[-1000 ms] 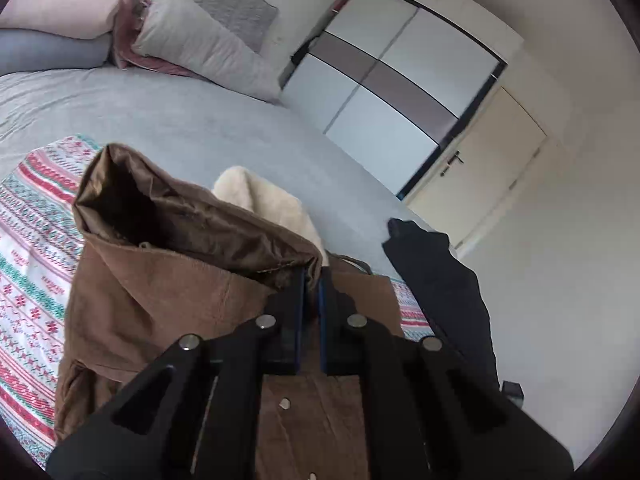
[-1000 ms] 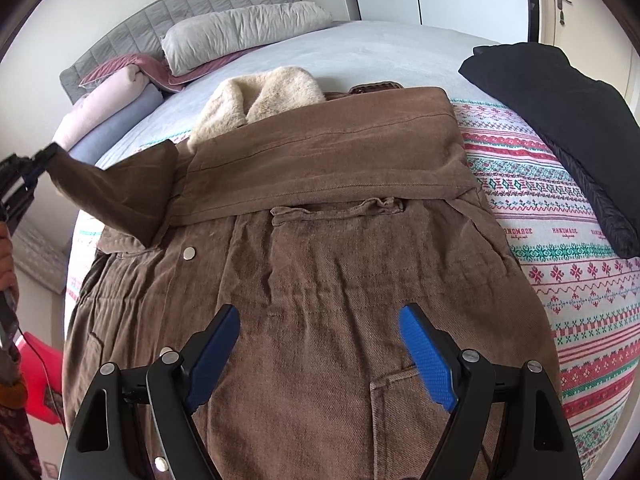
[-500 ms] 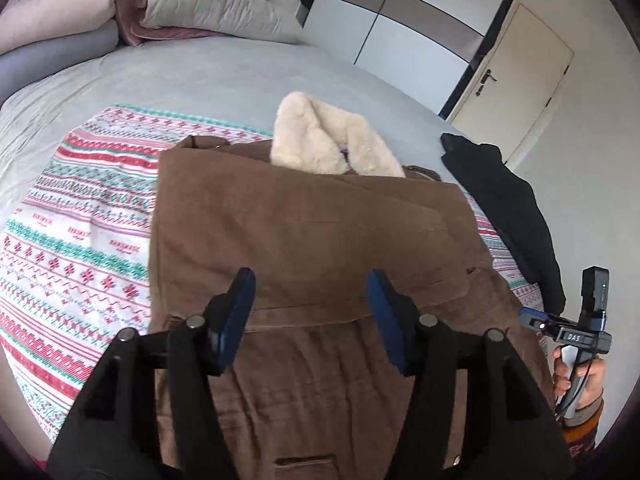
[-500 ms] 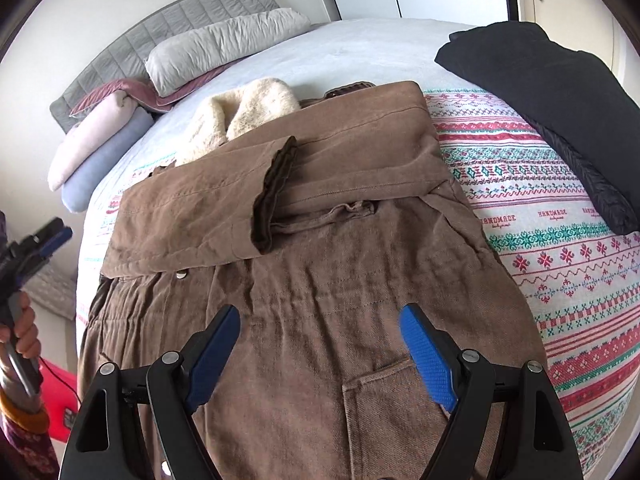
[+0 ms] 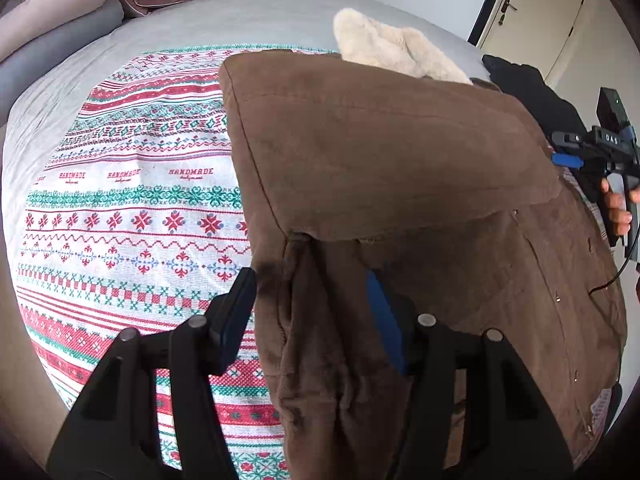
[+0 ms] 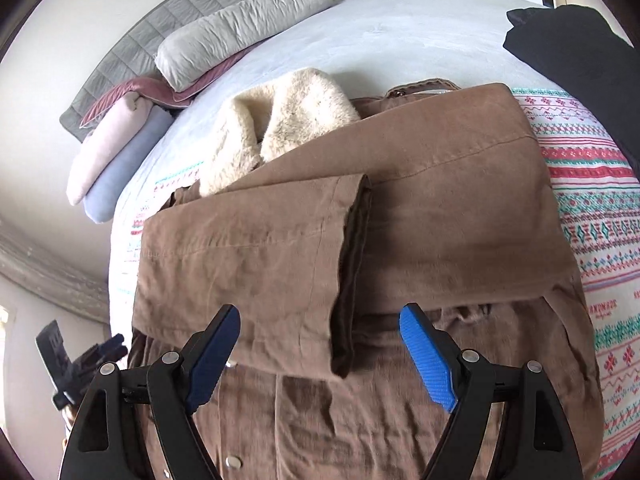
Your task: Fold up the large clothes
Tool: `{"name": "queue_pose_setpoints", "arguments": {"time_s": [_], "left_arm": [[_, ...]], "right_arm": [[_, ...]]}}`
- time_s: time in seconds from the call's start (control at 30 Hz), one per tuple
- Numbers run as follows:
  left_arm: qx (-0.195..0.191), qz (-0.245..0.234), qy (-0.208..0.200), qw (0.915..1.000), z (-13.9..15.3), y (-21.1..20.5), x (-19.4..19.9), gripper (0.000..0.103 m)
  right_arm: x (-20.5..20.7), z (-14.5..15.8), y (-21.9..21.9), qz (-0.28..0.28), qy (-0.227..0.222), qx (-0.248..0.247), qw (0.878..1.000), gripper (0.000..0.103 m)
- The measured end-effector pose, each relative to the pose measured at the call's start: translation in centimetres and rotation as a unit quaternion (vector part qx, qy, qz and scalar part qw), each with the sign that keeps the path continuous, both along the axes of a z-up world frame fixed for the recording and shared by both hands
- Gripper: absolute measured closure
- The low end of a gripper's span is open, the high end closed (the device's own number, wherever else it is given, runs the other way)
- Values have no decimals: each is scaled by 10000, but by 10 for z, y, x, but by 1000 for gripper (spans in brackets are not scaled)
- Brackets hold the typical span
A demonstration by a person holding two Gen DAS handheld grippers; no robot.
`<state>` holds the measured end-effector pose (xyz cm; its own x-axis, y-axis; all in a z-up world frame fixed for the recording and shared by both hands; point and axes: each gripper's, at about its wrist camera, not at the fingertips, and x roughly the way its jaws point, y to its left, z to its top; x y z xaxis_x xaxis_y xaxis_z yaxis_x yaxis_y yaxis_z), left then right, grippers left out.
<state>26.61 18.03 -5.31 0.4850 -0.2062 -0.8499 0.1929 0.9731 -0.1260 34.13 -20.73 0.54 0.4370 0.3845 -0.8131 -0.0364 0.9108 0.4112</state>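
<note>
My left gripper (image 5: 308,316) straddles the brown jacket (image 5: 400,152)'s side edge, jaws wide; right gripper (image 6: 320,356) also gapes. A thin pinch risks spilling both folded sleeves.

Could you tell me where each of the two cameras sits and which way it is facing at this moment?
Left wrist: on the left gripper, at the coat's left edge, facing the door; its open fingers straddle that edge, and the right gripper and hand show far right.
Right wrist: on the right gripper, above the coat's lower front, facing the pillows; jaws open, left gripper at lower left.
Shared: coat, fleece collar, patterned blanket.
</note>
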Motion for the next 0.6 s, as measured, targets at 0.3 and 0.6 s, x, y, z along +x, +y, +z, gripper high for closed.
{"name": "queue_pose_setpoints", "arguments": {"time_s": [0.3, 0.6], "left_arm": [[-526, 1003, -314, 9931, -13, 22, 18, 91], [-1127, 1265, 6, 9855, -26, 50, 5, 72]], "right_arm": [[51, -30, 35, -87, -249, -419, 9988, 89], [42, 7, 72, 487, -1284, -1348, 9813, 90]]}}
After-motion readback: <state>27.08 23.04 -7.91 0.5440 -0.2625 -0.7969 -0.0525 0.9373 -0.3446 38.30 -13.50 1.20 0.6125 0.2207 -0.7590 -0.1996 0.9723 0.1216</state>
